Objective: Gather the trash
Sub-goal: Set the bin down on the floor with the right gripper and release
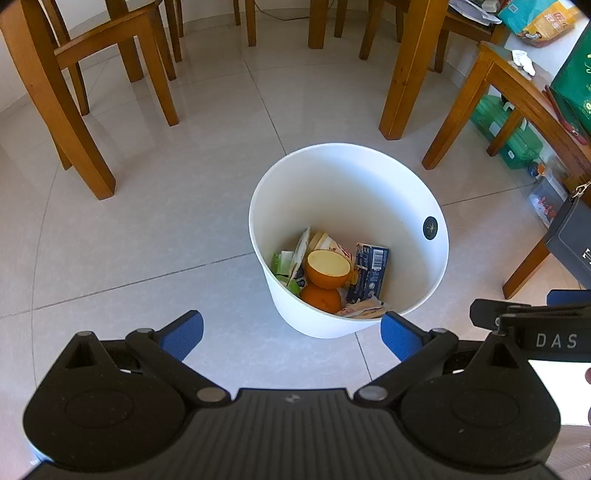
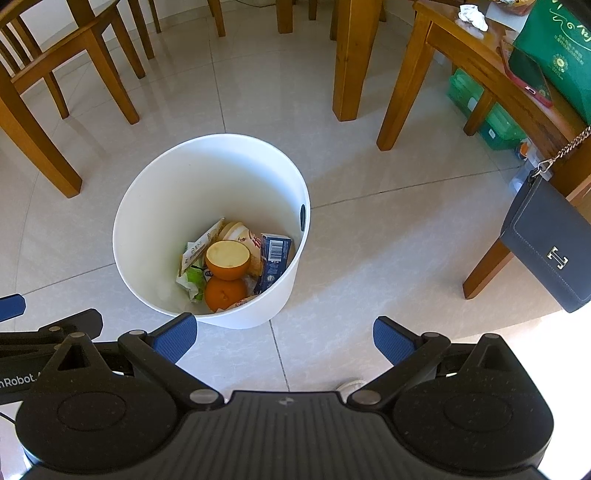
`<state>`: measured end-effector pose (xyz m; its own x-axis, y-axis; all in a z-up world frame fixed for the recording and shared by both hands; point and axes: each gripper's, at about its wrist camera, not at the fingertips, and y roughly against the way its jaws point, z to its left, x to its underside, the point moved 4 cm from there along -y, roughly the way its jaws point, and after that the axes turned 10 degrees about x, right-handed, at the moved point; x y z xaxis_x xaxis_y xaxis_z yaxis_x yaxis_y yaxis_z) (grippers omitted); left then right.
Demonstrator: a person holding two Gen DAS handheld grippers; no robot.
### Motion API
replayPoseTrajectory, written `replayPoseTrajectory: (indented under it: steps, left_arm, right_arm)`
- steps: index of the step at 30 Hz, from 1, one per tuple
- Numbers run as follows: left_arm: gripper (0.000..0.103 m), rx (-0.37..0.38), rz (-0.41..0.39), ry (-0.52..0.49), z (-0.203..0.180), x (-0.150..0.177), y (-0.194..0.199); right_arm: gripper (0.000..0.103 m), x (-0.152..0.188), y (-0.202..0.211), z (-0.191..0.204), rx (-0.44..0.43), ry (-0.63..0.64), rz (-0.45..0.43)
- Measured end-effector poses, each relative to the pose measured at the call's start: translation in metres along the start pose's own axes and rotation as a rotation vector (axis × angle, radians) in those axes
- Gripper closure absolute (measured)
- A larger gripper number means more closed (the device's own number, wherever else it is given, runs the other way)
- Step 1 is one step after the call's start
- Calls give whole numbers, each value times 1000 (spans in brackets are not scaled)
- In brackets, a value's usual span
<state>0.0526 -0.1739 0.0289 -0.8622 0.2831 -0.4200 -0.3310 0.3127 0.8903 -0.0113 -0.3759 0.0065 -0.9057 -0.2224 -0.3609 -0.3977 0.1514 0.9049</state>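
left tongs (image 1: 291,334): nearest the lens, blue pads spread wide apart, nothing between them, hanging over the tiles.
right tongs (image 2: 284,338): likewise spread wide and empty; each tool's side shows at the edge of the other's view, so they sit side by side.
floor (image 1: 155,229): pale glossy tiles with thin dark grout lines, running under and ahead of both tongs.
dining furniture (image 1: 55,85): brown wooden chair and table legs standing well ahead of the tongs, across the far side.
side table (image 2: 476,70): wooden, ahead to the right; a green bag (image 2: 557,48) and a crumpled white paper (image 2: 472,14) lie on top, green boxes (image 2: 484,114) sit beneath.
dark handbag (image 2: 550,243): hangs by a chain off the table's edge, to the right of the right tongs.
trash bin (image 1: 369,177): white round tub on the floor just ahead of the tongs, right of centre for the left pair, left of centre for the right.
bin contents: two orange halves (image 2: 227,262), one cut face up above the other; a blue barcoded carton (image 2: 275,258); a paper cup (image 2: 240,230); wrappers (image 2: 194,275) in green and white.
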Motion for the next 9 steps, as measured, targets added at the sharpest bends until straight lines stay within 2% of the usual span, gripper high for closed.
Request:
replayPoseTrajectory:
  steps: [9]
  left_arm:
    - [1, -1, 3, 10, 0, -1, -3]
  right_arm:
    - [0, -2, -2, -1, -3, -3, 7]
